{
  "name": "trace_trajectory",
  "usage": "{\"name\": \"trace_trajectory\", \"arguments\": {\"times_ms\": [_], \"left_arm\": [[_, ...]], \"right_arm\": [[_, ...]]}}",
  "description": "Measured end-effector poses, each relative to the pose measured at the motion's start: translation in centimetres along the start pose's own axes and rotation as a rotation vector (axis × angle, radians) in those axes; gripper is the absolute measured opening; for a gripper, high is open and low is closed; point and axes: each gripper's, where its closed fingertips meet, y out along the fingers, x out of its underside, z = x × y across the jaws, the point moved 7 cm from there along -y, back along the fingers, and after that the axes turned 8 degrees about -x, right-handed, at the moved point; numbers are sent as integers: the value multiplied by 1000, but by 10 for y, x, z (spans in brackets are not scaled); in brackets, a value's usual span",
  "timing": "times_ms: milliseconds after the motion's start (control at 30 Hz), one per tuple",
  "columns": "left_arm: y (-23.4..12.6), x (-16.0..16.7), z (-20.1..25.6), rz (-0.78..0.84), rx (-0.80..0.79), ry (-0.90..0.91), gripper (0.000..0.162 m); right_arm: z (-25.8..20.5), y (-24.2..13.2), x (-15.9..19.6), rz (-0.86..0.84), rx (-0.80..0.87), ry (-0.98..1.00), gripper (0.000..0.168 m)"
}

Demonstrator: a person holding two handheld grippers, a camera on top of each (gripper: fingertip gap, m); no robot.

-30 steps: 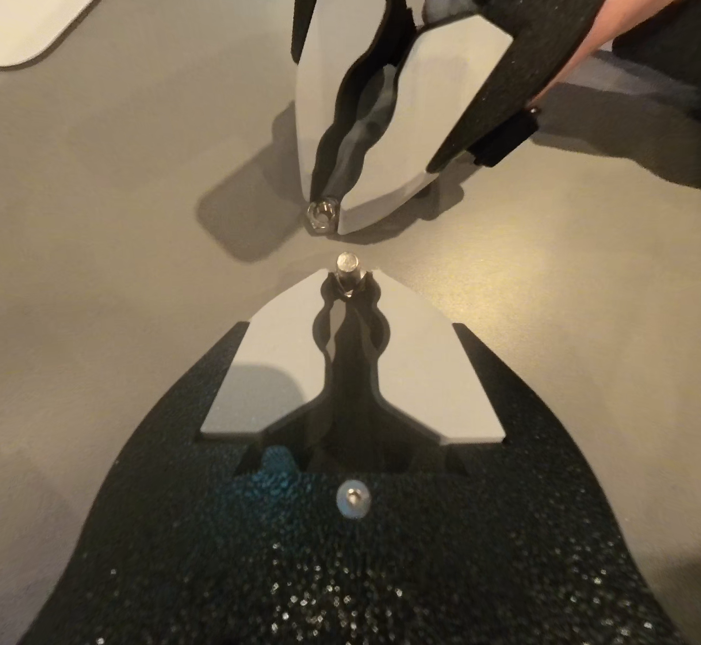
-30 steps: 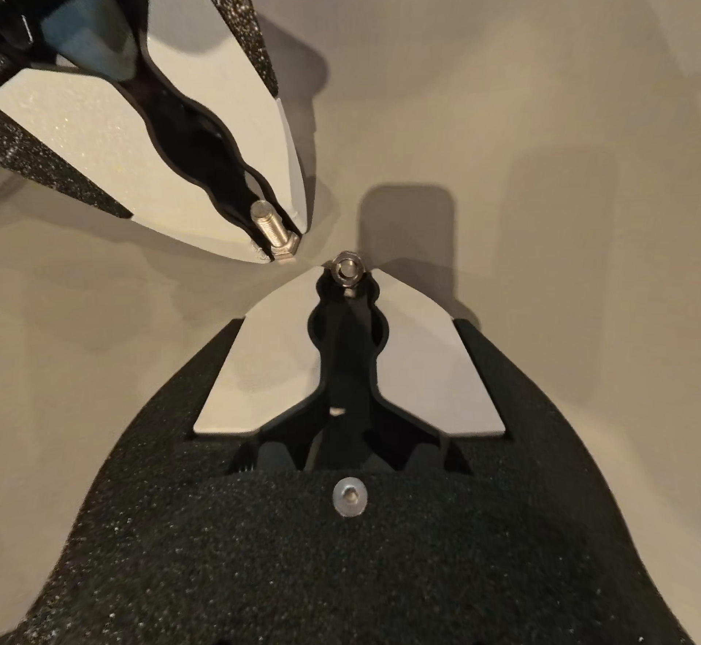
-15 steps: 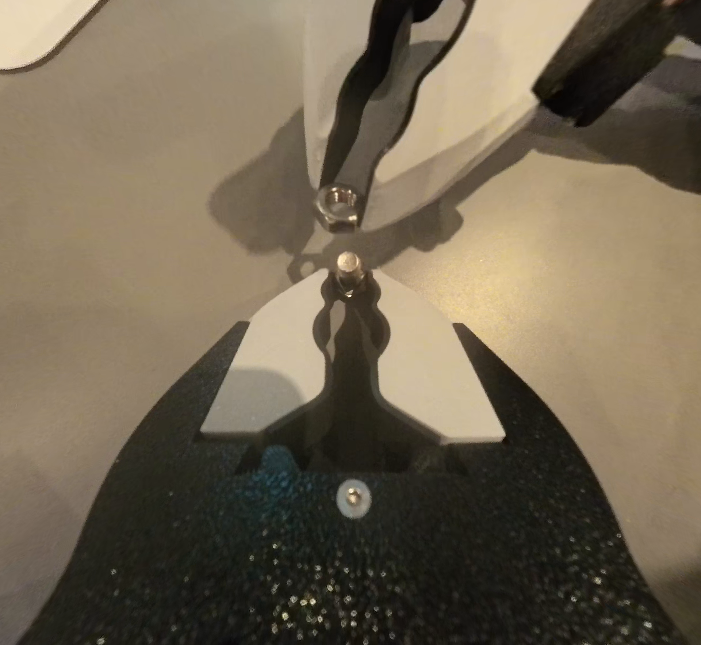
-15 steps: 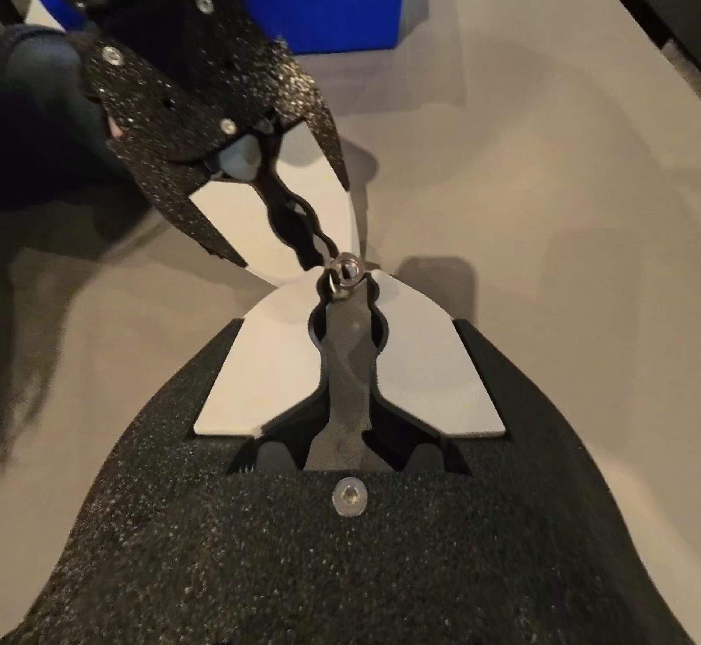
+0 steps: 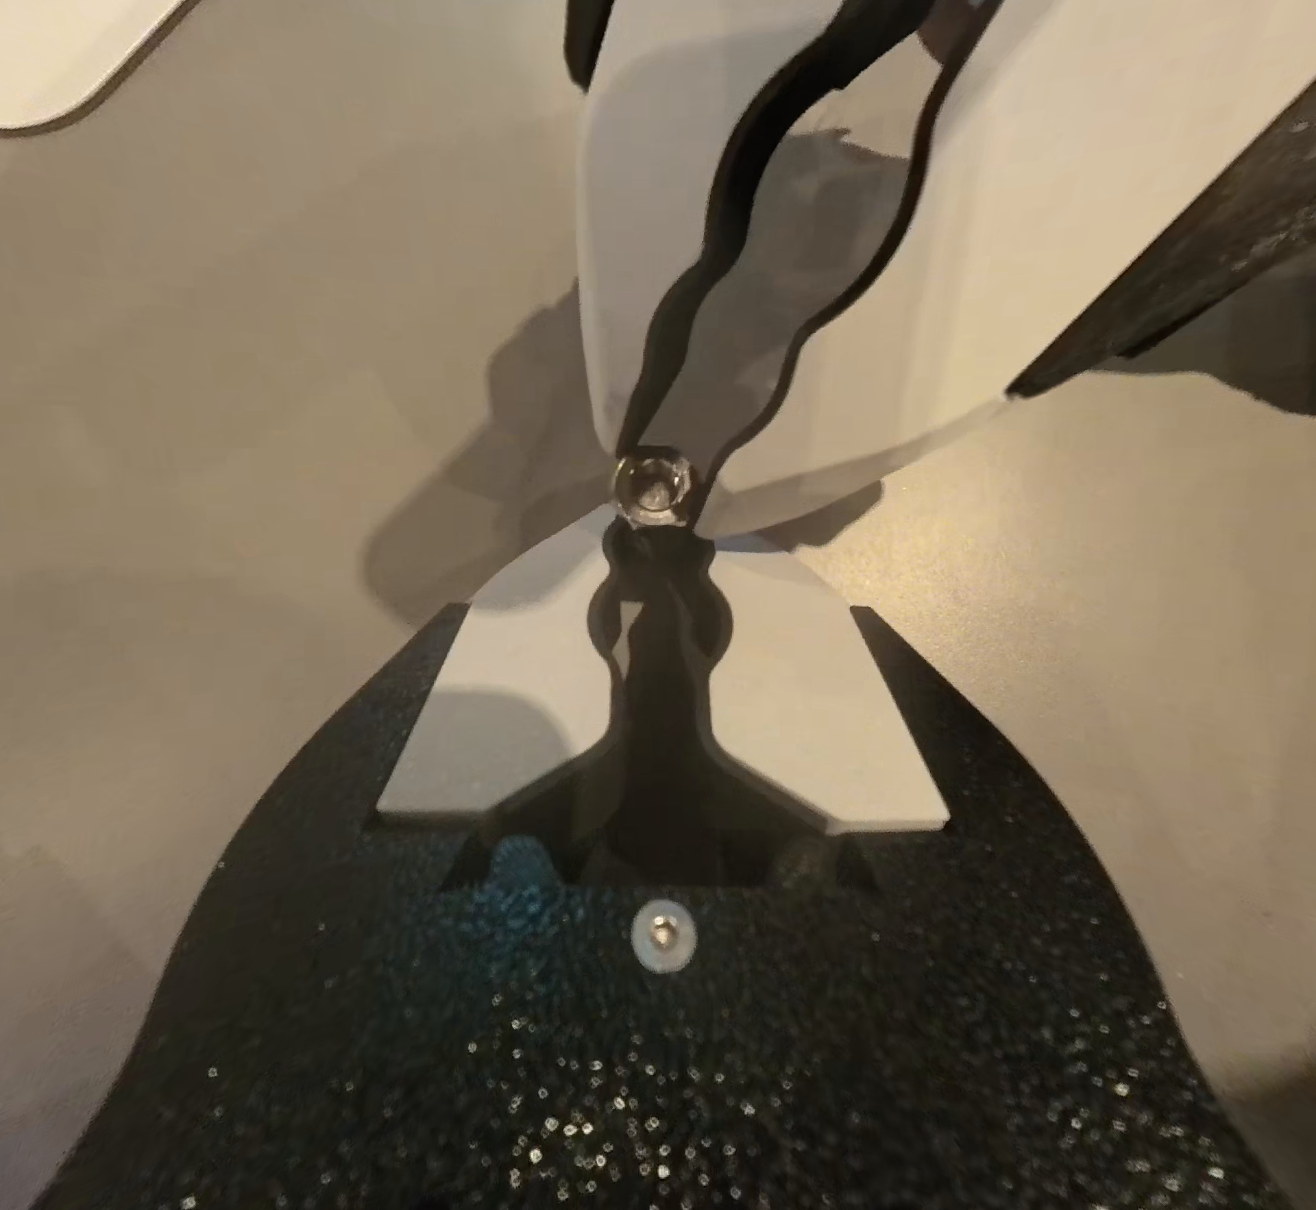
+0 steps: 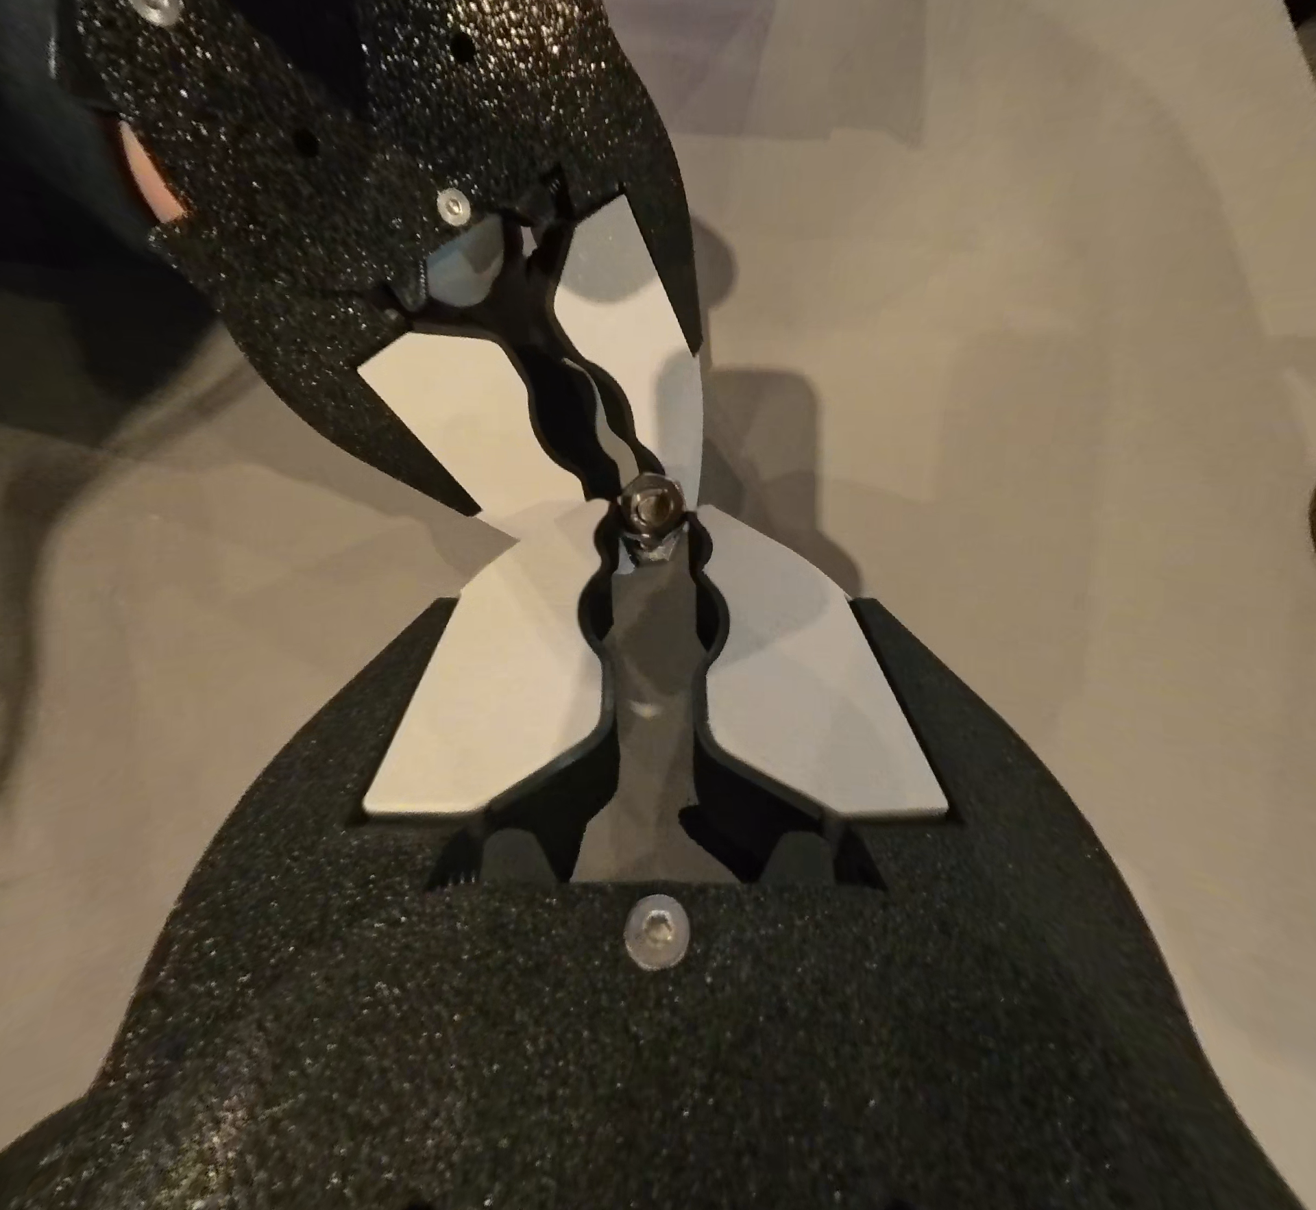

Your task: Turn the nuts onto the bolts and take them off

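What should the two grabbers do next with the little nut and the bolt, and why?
Probably start twisting. The right gripper pinches the nut, and the left gripper holds the bolt tip to tip against it. The bolt's end shows inside the nut's hole, so they look lined up. A gentle turn of the nut, pressing lightly, should let the threads catch.

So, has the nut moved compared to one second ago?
Yes. In the left wrist view the nut, held in the right tongs, has come toward the camera and now covers the bolt tip.

Two tools (image 5: 651, 539) (image 6: 651, 521); one nut (image 5: 651, 489); one bolt (image 6: 646, 539)
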Motion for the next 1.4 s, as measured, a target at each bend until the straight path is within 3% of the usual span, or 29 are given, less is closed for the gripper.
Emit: {"name": "trace_trajectory", "arguments": {"times_ms": [333, 433, 567, 800, 1400], "left_arm": [[0, 0, 0, -2, 0, 0, 16], [1, -1, 0, 1, 0, -1, 16], [1, -1, -1, 6, -2, -2, 15], [1, -1, -1, 8, -2, -2, 15], [0, 0, -1, 9, -3, -3, 15]], "right_arm": [[0, -1, 0, 23, -6, 5, 21], [1, -7, 3, 120, 5, 37, 31], [-5, -11, 16, 331, -37, 116, 30], [-9, -4, 25, 444, -7, 66, 28], [-13, 1, 26, 400, -45, 62, 20]]}}
